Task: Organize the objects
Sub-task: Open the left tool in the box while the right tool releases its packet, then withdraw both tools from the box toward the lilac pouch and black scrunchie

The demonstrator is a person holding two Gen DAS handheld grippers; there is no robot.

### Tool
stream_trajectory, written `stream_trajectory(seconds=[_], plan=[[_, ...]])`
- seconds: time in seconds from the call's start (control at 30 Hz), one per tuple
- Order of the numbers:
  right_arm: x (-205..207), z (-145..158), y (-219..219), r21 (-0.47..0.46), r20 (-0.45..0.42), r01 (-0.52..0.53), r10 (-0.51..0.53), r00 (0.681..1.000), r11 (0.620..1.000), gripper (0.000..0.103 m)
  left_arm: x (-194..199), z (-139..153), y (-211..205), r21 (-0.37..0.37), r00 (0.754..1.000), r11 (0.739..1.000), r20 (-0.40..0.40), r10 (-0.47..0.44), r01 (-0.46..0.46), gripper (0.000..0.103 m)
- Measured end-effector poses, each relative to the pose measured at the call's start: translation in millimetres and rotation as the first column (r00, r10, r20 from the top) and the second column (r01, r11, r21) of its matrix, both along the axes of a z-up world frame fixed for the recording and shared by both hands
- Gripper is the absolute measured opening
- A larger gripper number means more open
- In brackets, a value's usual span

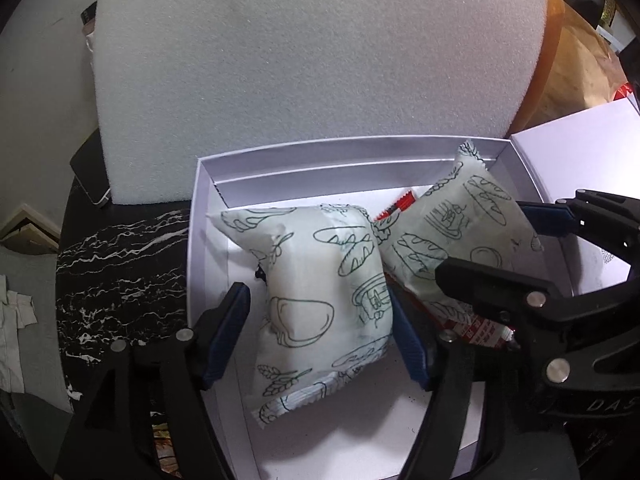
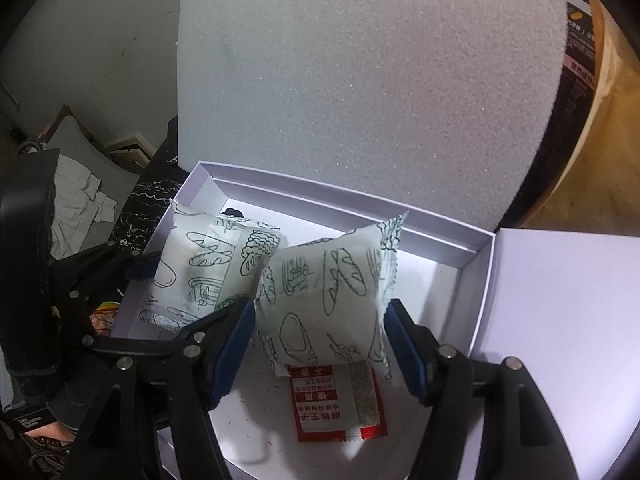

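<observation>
Left wrist view: a black tabletop veined with white [image 1: 120,272] carries a shallow white box [image 1: 200,240], and a big slab of grey-white foam [image 1: 312,72] stands upright just behind the box's far wall. A dark phone-like slab [image 1: 90,172] lies at the foam's left foot. A white lid or card [image 1: 584,168] lies against the box's right edge, with brown paper [image 1: 580,64] behind it. Inside the box, a pale snack packet printed with bread drawings [image 1: 324,304] lies along the left side between the spread fingers of the left gripper [image 1: 320,340]; the left pad stands clear of it and the right pad is at its edge, so the jaws look open. A second printed packet [image 1: 452,236] sits toward the far right corner, tilted, with the right gripper [image 1: 492,248] around it

Right wrist view: the same box [image 2: 476,280], foam [image 2: 380,80] and lid [image 2: 560,320]. The right gripper's [image 2: 320,344] blue pads flank the second packet [image 2: 332,300] on both sides; whether they press it I cannot tell. A red sachet with white lettering [image 2: 336,404] lies flat on the box floor, partly under that packet. The first packet [image 2: 208,268] lies by the left wall with the left gripper [image 2: 144,266] beside it. Crumpled grey cloth [image 2: 80,200] lies beyond the table's left edge
</observation>
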State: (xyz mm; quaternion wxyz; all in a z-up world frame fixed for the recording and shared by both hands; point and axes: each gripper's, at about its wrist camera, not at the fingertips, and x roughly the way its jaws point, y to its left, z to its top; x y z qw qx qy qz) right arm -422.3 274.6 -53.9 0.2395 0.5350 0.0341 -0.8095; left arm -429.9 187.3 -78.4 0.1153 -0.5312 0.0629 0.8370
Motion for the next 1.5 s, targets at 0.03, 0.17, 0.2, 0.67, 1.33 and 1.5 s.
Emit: stream_trajectory(seconds=[0.03, 0.17, 0.2, 0.67, 1.33, 1.5], plan=[[1, 1, 0, 0.001, -0.004, 0.0, 0.0, 1.0, 1.0, 0.067, 2, 1, -1, 0.003, 1.0, 1.0, -0.003, 0.005, -0.005, 0.068], [4, 6, 0, 0.001, -0.027, 0.002, -0.002, 1.0, 1.0, 0.067, 6, 4, -3, 0.016, 1.0, 1.0, -0.012, 0.017, -0.016, 0.068], [5, 8, 1, 0.002, -0.034, 0.004, -0.004, 0.999, 1.0, 0.067, 8, 5, -3, 0.016, 1.0, 1.0, -0.017, 0.018, -0.018, 0.068], [25, 28, 10, -0.002, -0.086, 0.02, -0.02, 0.996, 1.0, 0.067, 34, 32, -14, 0.016, 0.997, 1.0, -0.081, 0.012, -0.011, 0.062], [90, 86, 29, -0.007, -0.231, 0.017, -0.018, 0.973, 1.0, 0.075, 98, 100, -37, 0.019, 0.982, 0.994, -0.15, 0.112, -0.111, 0.07], [108, 96, 28, 0.002, -0.259, 0.012, -0.011, 0.966, 1.0, 0.079, 120, 116, -49, 0.031, 0.975, 0.991, -0.176, 0.135, -0.132, 0.071]])
